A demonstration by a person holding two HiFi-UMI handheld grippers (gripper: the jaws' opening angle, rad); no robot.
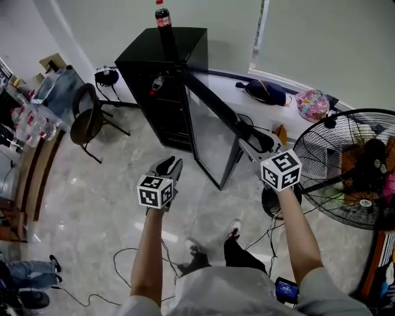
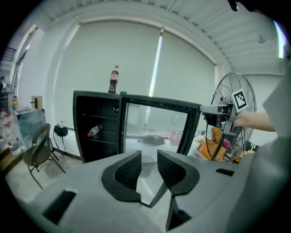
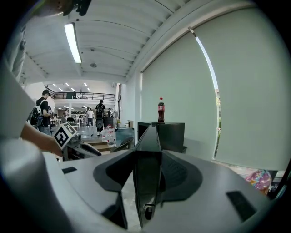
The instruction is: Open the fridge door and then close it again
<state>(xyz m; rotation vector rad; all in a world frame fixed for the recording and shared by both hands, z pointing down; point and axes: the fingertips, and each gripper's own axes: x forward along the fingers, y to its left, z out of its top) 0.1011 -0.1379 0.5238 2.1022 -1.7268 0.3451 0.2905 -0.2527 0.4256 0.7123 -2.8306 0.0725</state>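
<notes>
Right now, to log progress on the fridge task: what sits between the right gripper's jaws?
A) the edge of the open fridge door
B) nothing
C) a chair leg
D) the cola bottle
A: in the right gripper view the dark edge of the fridge door fills the gap of the right gripper; the cola bottle stands on top of the fridge.

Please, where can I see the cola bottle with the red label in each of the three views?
Head view: cola bottle at the top edge, left of centre, on the black fridge.
Left gripper view: bottle upper left of centre, on the fridge's top.
Right gripper view: bottle just right of centre, above the jaws.
Shared landmark: the open fridge door.
</notes>
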